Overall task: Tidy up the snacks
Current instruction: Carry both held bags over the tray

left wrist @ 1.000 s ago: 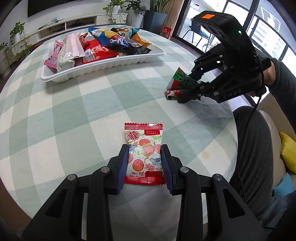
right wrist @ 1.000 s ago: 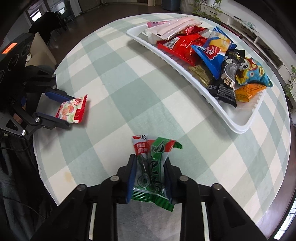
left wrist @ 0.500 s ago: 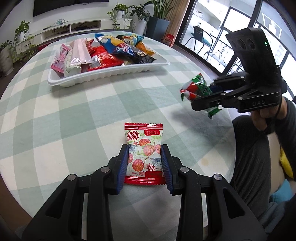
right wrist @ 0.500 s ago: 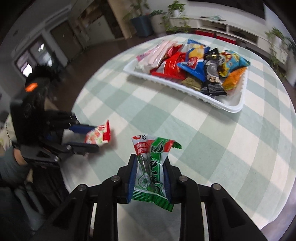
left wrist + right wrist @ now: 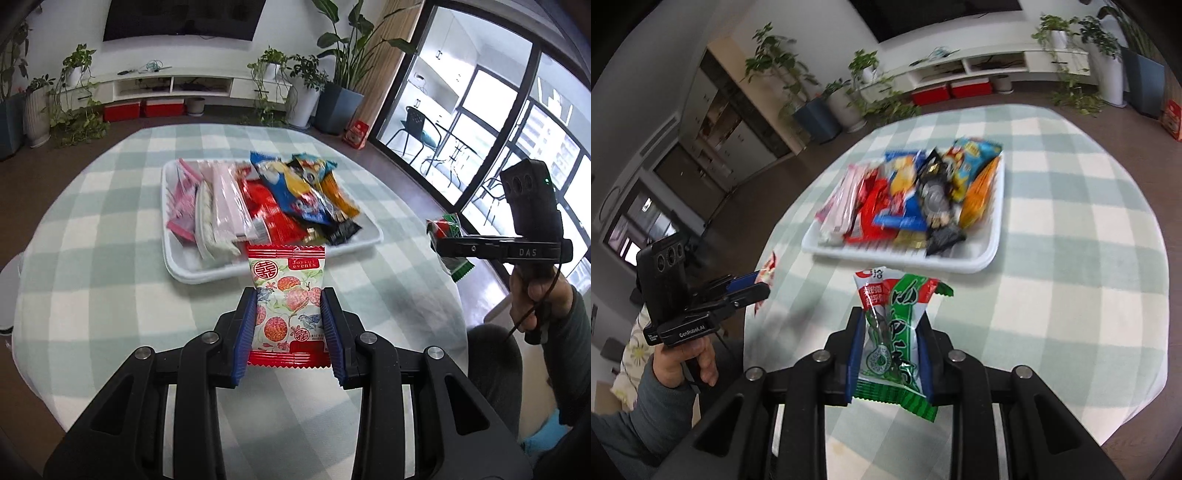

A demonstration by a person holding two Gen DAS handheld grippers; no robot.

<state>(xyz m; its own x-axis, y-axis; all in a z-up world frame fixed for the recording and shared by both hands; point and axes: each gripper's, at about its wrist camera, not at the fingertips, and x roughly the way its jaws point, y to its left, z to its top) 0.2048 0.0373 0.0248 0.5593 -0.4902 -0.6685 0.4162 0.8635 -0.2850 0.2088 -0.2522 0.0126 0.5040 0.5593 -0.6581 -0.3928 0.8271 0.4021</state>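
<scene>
My left gripper [image 5: 289,325] is shut on a white snack packet with red ends and a fruit print [image 5: 286,295], held in the air above the checked table. My right gripper [image 5: 888,343] is shut on a green and red snack packet [image 5: 892,332], also lifted. A white tray [image 5: 184,271] with several snack packets stands on the table ahead of both grippers; it also shows in the right wrist view [image 5: 993,236]. The right gripper shows at the right of the left wrist view [image 5: 443,243], the left gripper at the left of the right wrist view [image 5: 757,286].
The round table has a green and white checked cloth [image 5: 110,236]. Its edge [image 5: 1160,258] curves close on the right. Potted plants [image 5: 340,81] and a low white shelf unit [image 5: 166,83] stand on the floor beyond the table.
Both grippers have risen from the table with their packets and tilted up, so the tray now lies lower and further ahead in both views.
</scene>
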